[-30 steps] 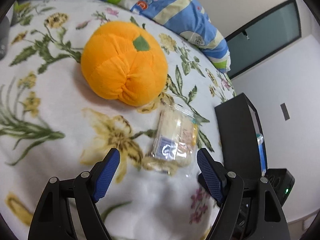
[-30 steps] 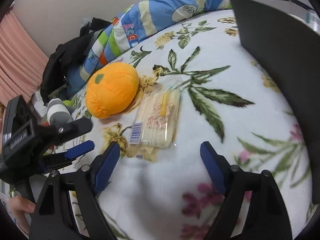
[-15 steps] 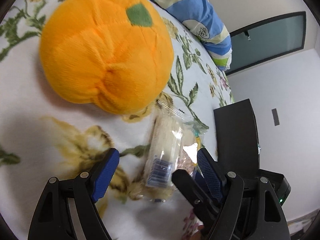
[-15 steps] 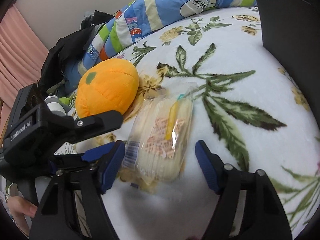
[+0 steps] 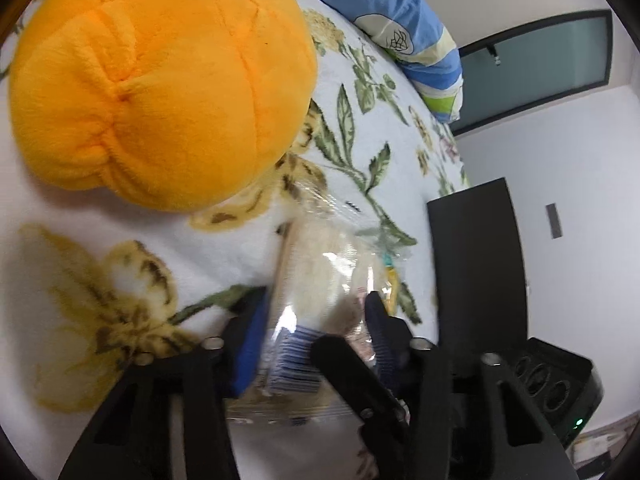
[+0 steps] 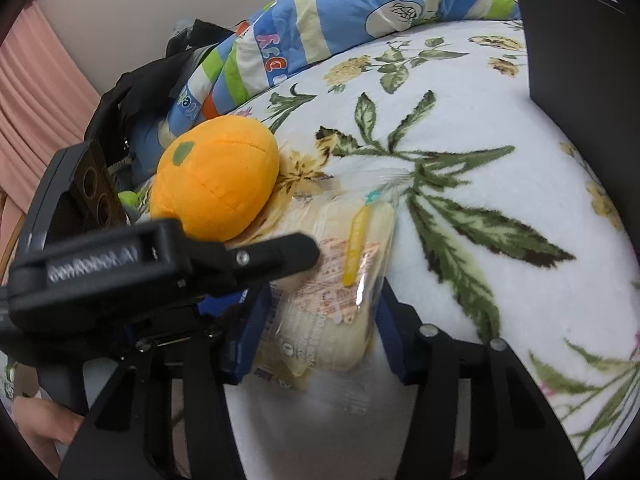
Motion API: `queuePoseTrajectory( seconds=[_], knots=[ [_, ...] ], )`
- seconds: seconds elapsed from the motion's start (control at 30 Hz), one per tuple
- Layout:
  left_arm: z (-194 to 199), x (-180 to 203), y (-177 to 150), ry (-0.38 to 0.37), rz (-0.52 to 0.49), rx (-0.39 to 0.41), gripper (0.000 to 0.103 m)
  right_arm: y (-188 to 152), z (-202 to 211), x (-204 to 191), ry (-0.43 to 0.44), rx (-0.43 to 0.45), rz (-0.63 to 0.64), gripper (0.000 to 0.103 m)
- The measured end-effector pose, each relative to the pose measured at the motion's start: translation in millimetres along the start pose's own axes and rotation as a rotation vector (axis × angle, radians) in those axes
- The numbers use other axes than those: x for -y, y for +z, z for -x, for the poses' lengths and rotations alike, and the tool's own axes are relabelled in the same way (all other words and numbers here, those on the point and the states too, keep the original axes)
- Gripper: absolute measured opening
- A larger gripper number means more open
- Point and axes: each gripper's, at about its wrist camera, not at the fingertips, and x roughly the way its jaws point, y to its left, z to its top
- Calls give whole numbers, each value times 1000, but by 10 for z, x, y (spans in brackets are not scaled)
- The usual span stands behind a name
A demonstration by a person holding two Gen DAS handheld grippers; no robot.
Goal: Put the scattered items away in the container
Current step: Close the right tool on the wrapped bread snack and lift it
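Note:
A snack packet [image 5: 324, 276] in clear wrap lies on the flowered bedspread [image 5: 60, 272], just below an orange plush pumpkin [image 5: 160, 92]. My left gripper [image 5: 314, 308] has the packet's barcode end between its blue pads, which touch the wrap while the jaws are closing. In the right wrist view the same packet [image 6: 320, 336] sits between the pads of my right gripper [image 6: 322, 300], whose jaws are also closing and press its sides. The left gripper [image 6: 276, 276] reaches in from the left, under the pumpkin [image 6: 216, 176]. A black container [image 5: 476, 264] stands at the right.
The container's dark wall [image 6: 580, 60] rises at the bed's far right. A striped blue pillow [image 6: 320, 28] and a black bag [image 6: 140, 88] lie behind the pumpkin. A pink curtain [image 6: 32, 92] hangs at the left. A black device with a green light [image 5: 560, 380] sits beside the bed.
Both grippers moved forward and down onto the packet and narrowed their jaws around it. The pumpkin now fills more of the left wrist view.

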Motion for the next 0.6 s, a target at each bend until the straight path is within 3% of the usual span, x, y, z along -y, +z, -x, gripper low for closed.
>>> queuePoseTrajectory(
  seconds=[0.2,0.6],
  knots=[
    [155,158,-94,-4,-21,5,44,-4,198,-58,6,20,-6,50],
    [840,740,-399,-26,-100,86,44,37,1040,-391,20,121,41,50]
  ],
)
